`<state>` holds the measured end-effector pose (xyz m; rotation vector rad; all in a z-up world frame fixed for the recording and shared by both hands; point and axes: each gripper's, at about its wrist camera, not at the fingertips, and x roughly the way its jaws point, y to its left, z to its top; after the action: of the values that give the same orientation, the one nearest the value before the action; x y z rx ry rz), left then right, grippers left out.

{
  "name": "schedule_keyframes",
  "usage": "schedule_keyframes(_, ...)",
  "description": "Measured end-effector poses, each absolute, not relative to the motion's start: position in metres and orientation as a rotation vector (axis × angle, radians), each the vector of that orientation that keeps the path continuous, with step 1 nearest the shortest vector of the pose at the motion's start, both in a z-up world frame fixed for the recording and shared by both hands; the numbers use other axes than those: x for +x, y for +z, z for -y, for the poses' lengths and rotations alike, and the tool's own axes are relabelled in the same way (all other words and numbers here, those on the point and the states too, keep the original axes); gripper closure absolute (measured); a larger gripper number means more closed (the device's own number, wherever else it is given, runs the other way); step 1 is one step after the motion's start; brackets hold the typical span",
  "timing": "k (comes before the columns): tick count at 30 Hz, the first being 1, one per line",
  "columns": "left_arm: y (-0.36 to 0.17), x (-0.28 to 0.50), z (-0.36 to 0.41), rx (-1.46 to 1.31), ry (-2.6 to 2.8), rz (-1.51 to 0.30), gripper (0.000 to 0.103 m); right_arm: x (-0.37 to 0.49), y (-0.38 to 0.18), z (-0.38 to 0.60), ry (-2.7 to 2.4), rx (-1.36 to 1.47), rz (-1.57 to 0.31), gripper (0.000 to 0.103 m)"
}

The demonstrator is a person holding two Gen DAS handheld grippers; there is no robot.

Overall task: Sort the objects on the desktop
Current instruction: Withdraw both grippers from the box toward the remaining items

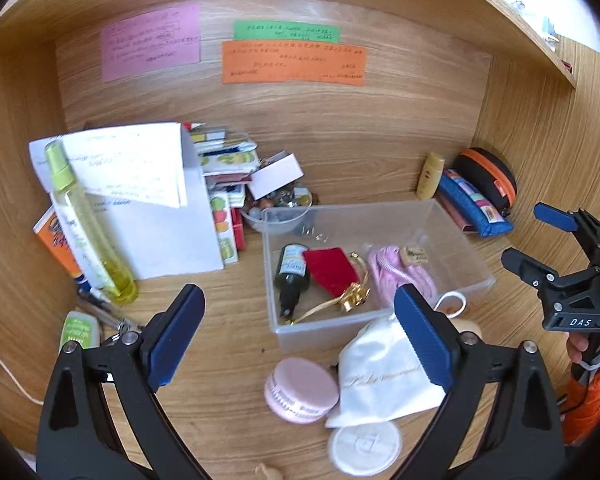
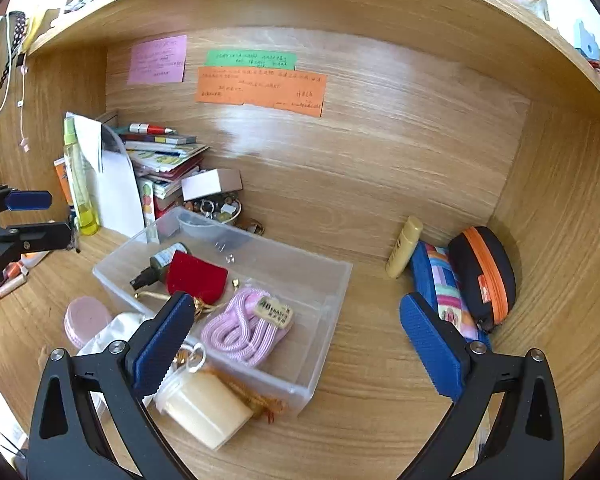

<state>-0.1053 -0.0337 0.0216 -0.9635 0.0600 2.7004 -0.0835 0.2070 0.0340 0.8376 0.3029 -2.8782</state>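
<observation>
My left claw point(image 1: 300, 332) and right claw point(image 2: 296, 344) both gape wide, empty. The clear plastic bin point(image 2: 332, 288) on the desk holds a pink cord point(image 2: 240, 328), red velvet pouch point(image 2: 196, 276) and dark bottle point(image 1: 292, 272). Bare wood lies right of it.

A clear plastic bin point(image 2: 324, 280) (holding a pink cord point(image 2: 236, 328) and red pouch point(image 2: 196, 276)) is seen between wide-spread jaws.

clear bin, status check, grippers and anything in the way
Left gripper and right gripper open, empty. Clear bin part filled. White pouch crowds its near wall.
</observation>
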Motion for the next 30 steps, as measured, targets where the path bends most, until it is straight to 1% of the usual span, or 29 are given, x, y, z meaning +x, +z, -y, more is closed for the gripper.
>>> schedule_keyframes(8, 0.0, -0.095, 0.048, -1.011, 2.711, -0.091, 0.006, -0.071, 0.013, -0.203, -2.856, 0.93, -0.279, 0.001)
schedule_keyframes(14, -0.027, -0.089, 0.059, -1.09, 2.692, -0.093, 0.006, -0.061, -0.009, -0.197, -2.843, 1.011, -0.308, 0.001)
schedule_keyframes(20, -0.06, -0.084, 0.064, -1.196, 2.64, -0.101, 0.006, -0.054, -0.035, -0.195, -2.802, 1.113, -0.291, 0.001)
schedule_keyframes(30, -0.09, -0.099, 0.056, -1.305, 2.552, -0.078, 0.006, -0.062, -0.07, -0.189, -2.714, 1.247, -0.281, 0.001)
